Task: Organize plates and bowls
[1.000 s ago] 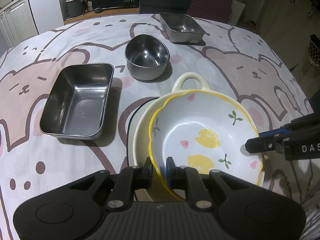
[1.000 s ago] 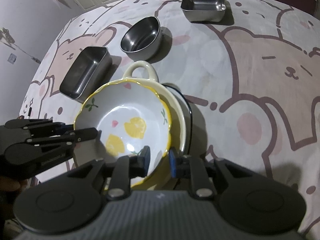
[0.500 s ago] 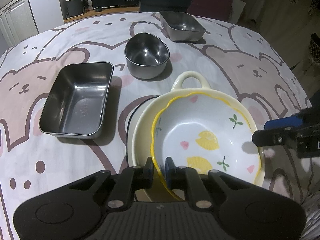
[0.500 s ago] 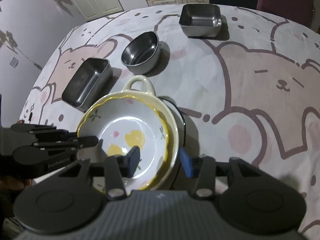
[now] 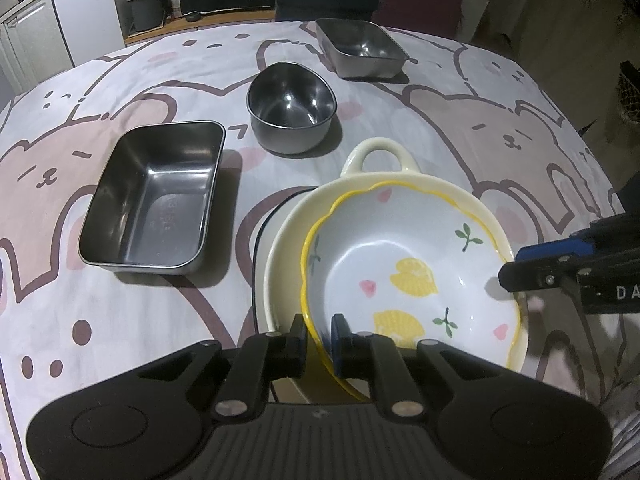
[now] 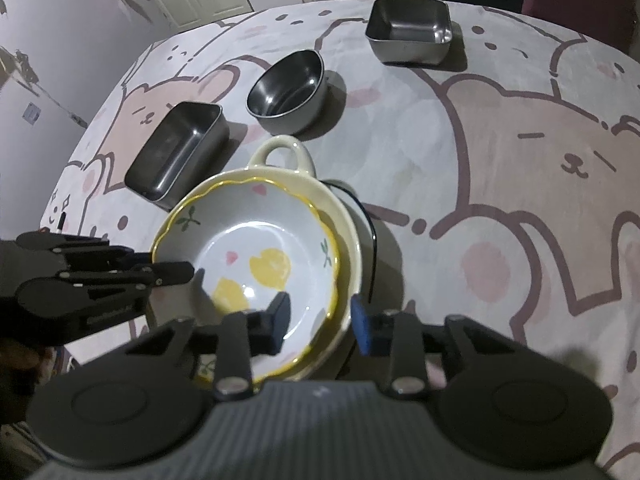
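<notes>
Right gripper (image 6: pixel 318 322), clamped on rims a second ago, now off them, jaws closing astride. Left gripper (image 5: pixel 319 342) pinches lemon bowl (image 5: pixel 408 276) rim, 6 o'clock. Bowl nested in cream handled dish (image 5: pixel 378 152), table centre; stacking apparently done.

Lemon-print bowl (image 5: pixel 408 276) nested inside cream handled dish (image 5: pixel 376 160).

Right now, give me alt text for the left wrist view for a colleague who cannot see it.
The left gripper pinches the near rim of a lemon-print bowl nested in a cream handled dish; the right gripper is at its far rim. Behind, on the bear tablecloth, stand three steel containers.
</notes>
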Demonstrator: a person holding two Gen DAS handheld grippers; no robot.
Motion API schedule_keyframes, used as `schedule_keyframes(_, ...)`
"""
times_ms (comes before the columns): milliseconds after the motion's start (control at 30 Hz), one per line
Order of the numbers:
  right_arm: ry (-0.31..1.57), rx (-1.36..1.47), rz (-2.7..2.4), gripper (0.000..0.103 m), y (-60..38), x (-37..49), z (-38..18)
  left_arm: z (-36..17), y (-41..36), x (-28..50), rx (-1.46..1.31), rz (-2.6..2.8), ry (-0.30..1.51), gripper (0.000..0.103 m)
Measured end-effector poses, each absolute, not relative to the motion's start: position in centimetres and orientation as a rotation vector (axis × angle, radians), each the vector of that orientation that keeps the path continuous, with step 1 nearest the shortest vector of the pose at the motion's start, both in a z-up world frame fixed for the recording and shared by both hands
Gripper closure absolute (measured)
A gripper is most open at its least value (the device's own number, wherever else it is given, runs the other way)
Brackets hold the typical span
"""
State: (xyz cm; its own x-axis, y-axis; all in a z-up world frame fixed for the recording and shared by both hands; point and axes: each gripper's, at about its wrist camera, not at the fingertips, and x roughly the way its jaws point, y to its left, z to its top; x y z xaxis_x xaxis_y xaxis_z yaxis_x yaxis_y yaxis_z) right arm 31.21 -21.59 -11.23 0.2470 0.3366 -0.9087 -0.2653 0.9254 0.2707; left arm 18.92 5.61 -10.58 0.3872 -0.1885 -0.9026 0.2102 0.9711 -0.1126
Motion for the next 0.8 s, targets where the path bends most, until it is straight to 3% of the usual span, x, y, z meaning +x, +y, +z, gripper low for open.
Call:
schedule_keyframes(200,1.257,0.045,0.421,0.082,-21.34,31.23,-11.42,-10.46,5.64,18.85,0.014,-0.248,1.149,0.089)
schedule_keyframes(800,1.228,0.009,0.428,0.083,-21.10,30.95,-11.15,-10.04,5.39,18.78,0.052,-0.237,1.139,0.091)
